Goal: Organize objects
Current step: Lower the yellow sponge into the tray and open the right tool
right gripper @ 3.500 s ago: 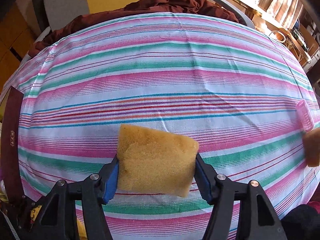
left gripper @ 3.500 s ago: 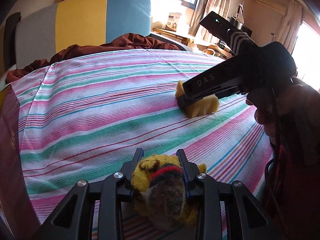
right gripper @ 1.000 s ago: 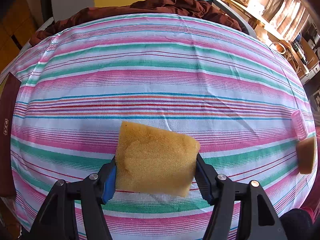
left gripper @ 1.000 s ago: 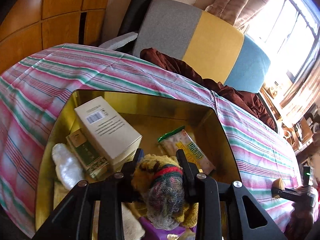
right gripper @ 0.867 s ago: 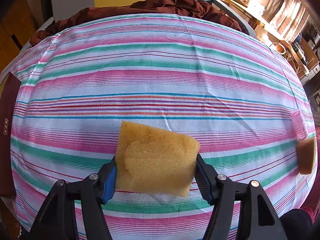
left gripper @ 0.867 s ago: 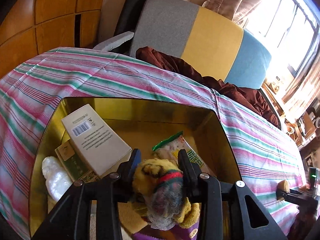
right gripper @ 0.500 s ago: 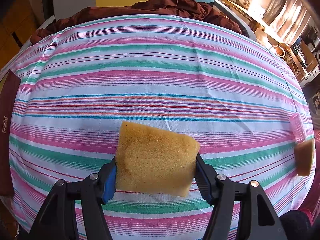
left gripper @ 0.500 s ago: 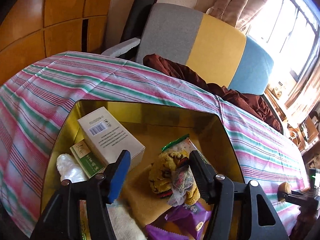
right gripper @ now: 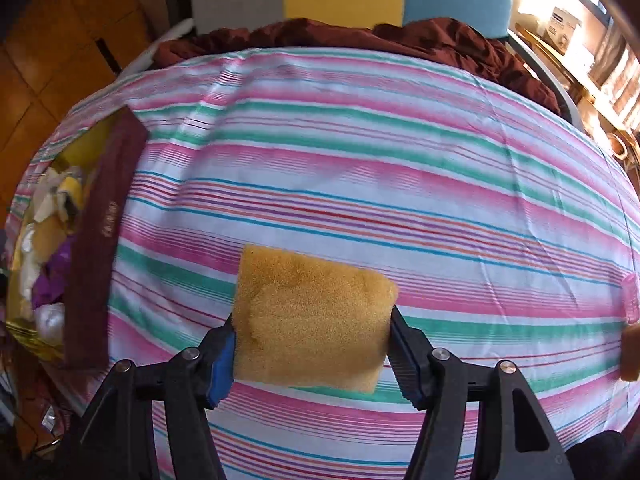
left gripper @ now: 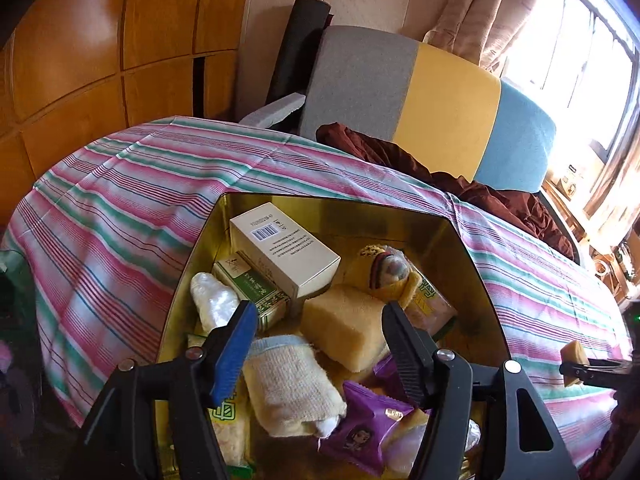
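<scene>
My left gripper [left gripper: 320, 316] is open and empty above the gold-lined box [left gripper: 472, 268]. The yellow knitted toy [left gripper: 380, 268] lies inside it beside a white carton [left gripper: 284, 248], a yellow sponge [left gripper: 344, 328], a folded cloth [left gripper: 292, 384] and purple snack packets [left gripper: 360, 428]. My right gripper [right gripper: 312, 320] is shut on a yellow sponge [right gripper: 312, 316], held above the striped bedsheet [right gripper: 380, 160]. The box [right gripper: 100, 232] shows at the left in the right wrist view, with its maroon outer wall. The right gripper and its sponge [left gripper: 574, 360] show at the right edge of the left wrist view.
A pink item [right gripper: 631, 296] and another sponge piece [right gripper: 632, 354] lie at the sheet's right edge. A maroon blanket [right gripper: 360, 36] lies at the far side, before a grey, yellow and blue headboard [left gripper: 420, 92]. Wooden panels [left gripper: 100, 40] stand at the left.
My left gripper opened and let the knitted toy go into the box, then drew back. My right gripper swung left with its sponge, bringing the box into its view.
</scene>
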### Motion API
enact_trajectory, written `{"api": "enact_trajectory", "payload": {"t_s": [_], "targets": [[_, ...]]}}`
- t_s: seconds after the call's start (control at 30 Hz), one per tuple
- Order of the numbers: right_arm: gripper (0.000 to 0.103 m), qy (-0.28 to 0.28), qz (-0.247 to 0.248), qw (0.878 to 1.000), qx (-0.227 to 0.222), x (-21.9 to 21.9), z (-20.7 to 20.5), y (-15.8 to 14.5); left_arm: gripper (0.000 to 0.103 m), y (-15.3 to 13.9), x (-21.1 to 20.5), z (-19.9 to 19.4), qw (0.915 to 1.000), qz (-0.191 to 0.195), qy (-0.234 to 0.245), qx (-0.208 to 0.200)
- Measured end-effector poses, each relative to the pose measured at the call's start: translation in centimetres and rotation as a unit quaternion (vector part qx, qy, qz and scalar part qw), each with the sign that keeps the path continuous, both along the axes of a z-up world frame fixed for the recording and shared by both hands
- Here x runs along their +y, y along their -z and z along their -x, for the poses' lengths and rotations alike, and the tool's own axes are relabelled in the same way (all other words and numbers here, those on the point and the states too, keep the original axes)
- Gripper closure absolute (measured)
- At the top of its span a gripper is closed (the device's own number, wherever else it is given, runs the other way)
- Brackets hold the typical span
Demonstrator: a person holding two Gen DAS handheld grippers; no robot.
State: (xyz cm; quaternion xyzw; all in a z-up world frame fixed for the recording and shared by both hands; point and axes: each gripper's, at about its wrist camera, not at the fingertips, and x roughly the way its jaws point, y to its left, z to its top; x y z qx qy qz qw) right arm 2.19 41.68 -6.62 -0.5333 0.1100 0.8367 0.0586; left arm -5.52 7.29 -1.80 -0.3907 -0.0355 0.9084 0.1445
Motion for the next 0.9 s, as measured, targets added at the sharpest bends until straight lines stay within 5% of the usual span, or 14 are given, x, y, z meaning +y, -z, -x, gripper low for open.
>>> {"api": "enact_trajectory", "payload": {"t_s": [0.2, 0.37, 0.67, 0.9], "targets": [[0.038, -0.110, 0.023, 0.990, 0.083, -9.9, 3.1, -4.2, 0.028, -0.8, -1.5, -1.4, 0.9997, 0.012, -0.016, 0.017], [0.037, -0.156, 0.021, 0.983, 0.090, -15.6, 5.6, -3.7, 0.019, -1.4, -2.6, -2.4, 0.9991, 0.021, -0.028, 0.026], [0.028, -0.154, 0.008, 0.986, 0.057, -17.9, 8.3, -0.1, 0.002, -2.0, -4.4, -3.5, 0.9979, 0.024, -0.050, 0.033], [0.018, -0.140, 0.000, 0.988, 0.072, -17.9, 7.2, -0.1, 0.000, -2.3, -4.4, -4.1, 0.9956, 0.045, -0.070, 0.043]]}}
